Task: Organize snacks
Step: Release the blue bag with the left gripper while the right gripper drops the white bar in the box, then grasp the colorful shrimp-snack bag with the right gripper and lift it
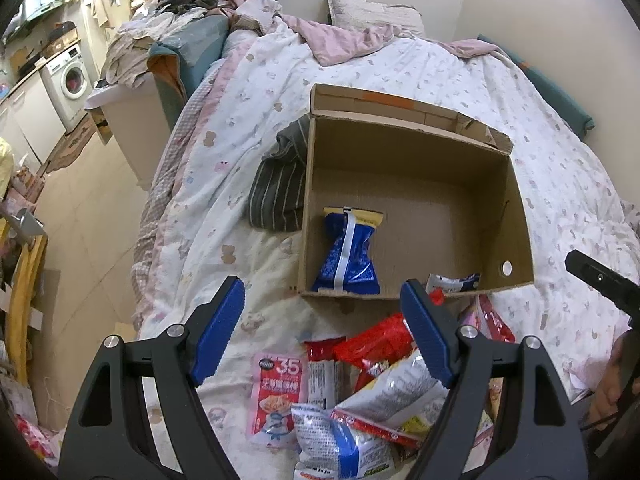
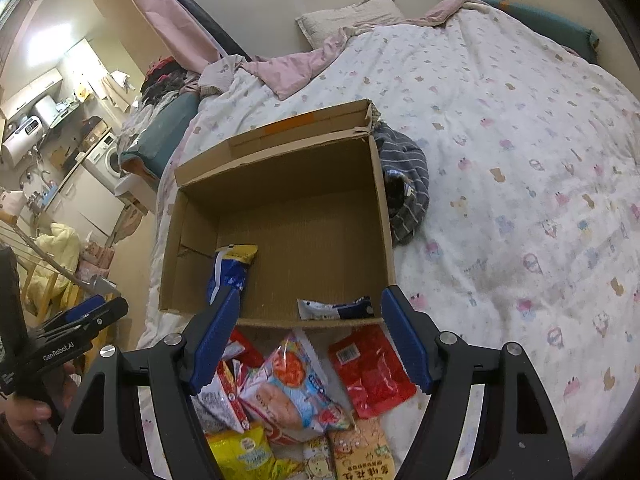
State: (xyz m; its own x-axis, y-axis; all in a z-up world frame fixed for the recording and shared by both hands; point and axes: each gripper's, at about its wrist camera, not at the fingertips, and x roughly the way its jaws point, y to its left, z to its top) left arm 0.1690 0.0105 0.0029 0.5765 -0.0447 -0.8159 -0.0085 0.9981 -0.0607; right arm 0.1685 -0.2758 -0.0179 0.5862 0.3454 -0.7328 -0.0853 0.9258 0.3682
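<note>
An open cardboard box (image 1: 516, 208) lies on the bed; it also shows in the right wrist view (image 2: 380, 184). Inside it are a blue and yellow snack bag (image 1: 350, 254) (image 2: 230, 270) and a small white and navy packet (image 1: 454, 282) (image 2: 336, 308). A pile of snack packets (image 1: 376, 380) (image 2: 296, 392) lies on the bed in front of the box. My left gripper (image 1: 322, 334) is open and empty above the pile. My right gripper (image 2: 310, 338) is open and empty above the pile, near the box's front wall.
A striped grey garment (image 1: 280, 184) (image 2: 408, 184) lies beside the box. The patterned duvet (image 2: 520, 160) covers the bed. A pillow (image 1: 372, 12) sits at the head. The floor, a washing machine (image 1: 68, 76) and cabinets lie left of the bed.
</note>
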